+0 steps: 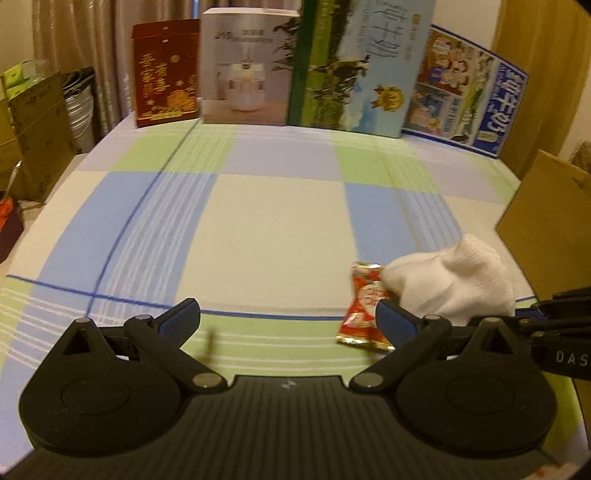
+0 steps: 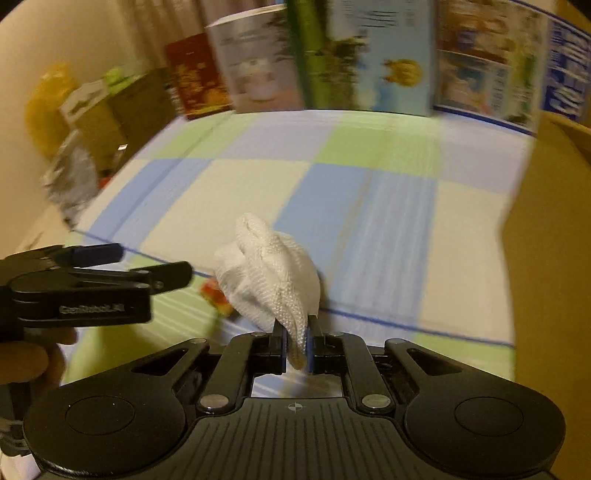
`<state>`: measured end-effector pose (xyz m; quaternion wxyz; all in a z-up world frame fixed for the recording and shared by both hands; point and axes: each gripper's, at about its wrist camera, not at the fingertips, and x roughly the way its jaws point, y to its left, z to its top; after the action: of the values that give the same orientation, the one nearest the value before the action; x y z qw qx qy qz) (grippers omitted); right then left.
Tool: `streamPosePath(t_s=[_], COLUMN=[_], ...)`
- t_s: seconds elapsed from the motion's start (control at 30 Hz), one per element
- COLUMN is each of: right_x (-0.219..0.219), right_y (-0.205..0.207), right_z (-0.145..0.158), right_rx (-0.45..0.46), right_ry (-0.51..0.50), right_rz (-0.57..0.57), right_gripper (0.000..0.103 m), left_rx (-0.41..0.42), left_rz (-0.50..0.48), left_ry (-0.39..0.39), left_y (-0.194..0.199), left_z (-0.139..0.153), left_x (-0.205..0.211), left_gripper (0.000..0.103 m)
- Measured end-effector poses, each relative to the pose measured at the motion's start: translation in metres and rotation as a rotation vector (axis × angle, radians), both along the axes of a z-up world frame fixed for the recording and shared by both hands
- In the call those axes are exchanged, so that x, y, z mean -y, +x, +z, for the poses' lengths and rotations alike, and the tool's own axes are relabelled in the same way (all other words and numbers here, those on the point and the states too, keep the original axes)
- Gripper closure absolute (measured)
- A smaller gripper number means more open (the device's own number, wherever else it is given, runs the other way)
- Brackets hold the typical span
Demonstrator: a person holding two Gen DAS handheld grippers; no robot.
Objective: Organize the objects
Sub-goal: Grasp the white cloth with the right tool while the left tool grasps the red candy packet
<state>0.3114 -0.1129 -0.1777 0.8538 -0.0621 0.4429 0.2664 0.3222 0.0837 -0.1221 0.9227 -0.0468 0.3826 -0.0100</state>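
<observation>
A: Right gripper [image 2: 298,341] — pinched tight on the white sock [image 2: 273,277], jaws nearly meeting, cloth bunched up and forward from between the pads.

B: Sock lifted or resting?

A: Hard to say; raised over the checked cloth [image 2: 369,206], near its front edge. Right wrist view blurred.

B: And the left gripper [image 1: 288,317]?

A: Spread wide, nothing between the fingers. Right fingertip [image 1: 391,317] overlapping the red snack packet [image 1: 364,306]; actual contact not clear. Same packet peeking out from behind the sock in the right wrist view, lying flat on the cloth.

B: Sock seen from the left wrist view too?

A: Yes, just right of the packet, touching its top corner.

B: Surface?

A: Cloth in blue, green, lilac and cream squares, thin blue lines crossing.

B: Back edge?

A: Row of upright boxes: red box with gold print [image 1: 166,74], white box picturing an appliance [image 1: 247,66], tall green and blue box [image 1: 354,66], blue box with cartoon figures [image 1: 465,99] leaning at the right end.

B: Containers?

A: Brown cardboard box [image 1: 550,225] at the right, inside not visible. More cartons [image 1: 37,133] at the left beside the curtain [image 1: 81,33], green packs on top.
</observation>
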Motion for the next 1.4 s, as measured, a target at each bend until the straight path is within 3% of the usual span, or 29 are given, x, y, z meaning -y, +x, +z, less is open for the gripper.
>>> streamPosePath(t_s=[0.13,0.37,0.4,0.47,0.5,0.53,0.67,0.83,1.07,1.1,1.13,1.17,1.27,1.4], right_x=[0.01,0.018,0.018,0.019,0.019,0.018,0.012,0.0,-0.02,-0.02,-0.02,-0.018,-0.013,-0.009], right_y=[-0.001,0.003,0.003,0.003,0.002,0.001,-0.002,-0.006,-0.011,-0.011,-0.009,-0.008,-0.003,0.002], right_z=[0.0,-0.007,-0.008,-0.007,-0.006,-0.005,-0.004,-0.009,-0.031,-0.034,-0.035,-0.035,-0.03,-0.024], right_rx=[0.037,0.056,0.059,0.072,0.081,0.091,0.124,0.189,0.254,0.254,0.254,0.252,0.222,0.179], right_ry=[-0.055,-0.07,-0.076,-0.07,-0.056,-0.044,-0.04,-0.062,-0.167,-0.178,-0.184,-0.179,-0.143,-0.111], right_rz=[-0.042,-0.022,-0.022,-0.024,-0.021,-0.016,0.031,0.104,0.211,0.208,0.193,0.177,0.133,0.084], right_gripper=[0.097,0.095,0.088,0.064,0.047,0.044,0.044,0.044,0.044,0.05,0.063,0.067,0.075,0.076], left_rx=[0.011,0.03,0.029,0.023,0.019,0.011,0.01,-0.013,-0.02,-0.018,-0.017,-0.016,-0.01,-0.009], left_rz=[-0.079,-0.207,-0.222,-0.242,-0.249,-0.254,-0.253,-0.234,-0.232,-0.234,-0.234,-0.235,-0.238,-0.253], left_ry=[0.013,0.09,0.098,0.114,0.117,0.115,0.141,0.13,0.138,0.143,0.146,0.148,0.159,0.154], left_y=[0.002,0.014,0.017,0.02,0.021,0.022,0.019,0.013,0.008,0.008,0.007,0.007,0.008,0.011], left_z=[-0.003,-0.016,-0.019,-0.023,-0.025,-0.027,-0.026,-0.023,-0.025,-0.025,-0.025,-0.025,-0.026,-0.027], left_x=[0.016,0.042,0.045,0.049,0.05,0.052,0.051,0.037,0.032,0.033,0.033,0.034,0.036,0.038], left_gripper=[0.008,0.03,0.035,0.045,0.053,0.057,0.071,0.072,0.072,0.071,0.071,0.071,0.068,0.068])
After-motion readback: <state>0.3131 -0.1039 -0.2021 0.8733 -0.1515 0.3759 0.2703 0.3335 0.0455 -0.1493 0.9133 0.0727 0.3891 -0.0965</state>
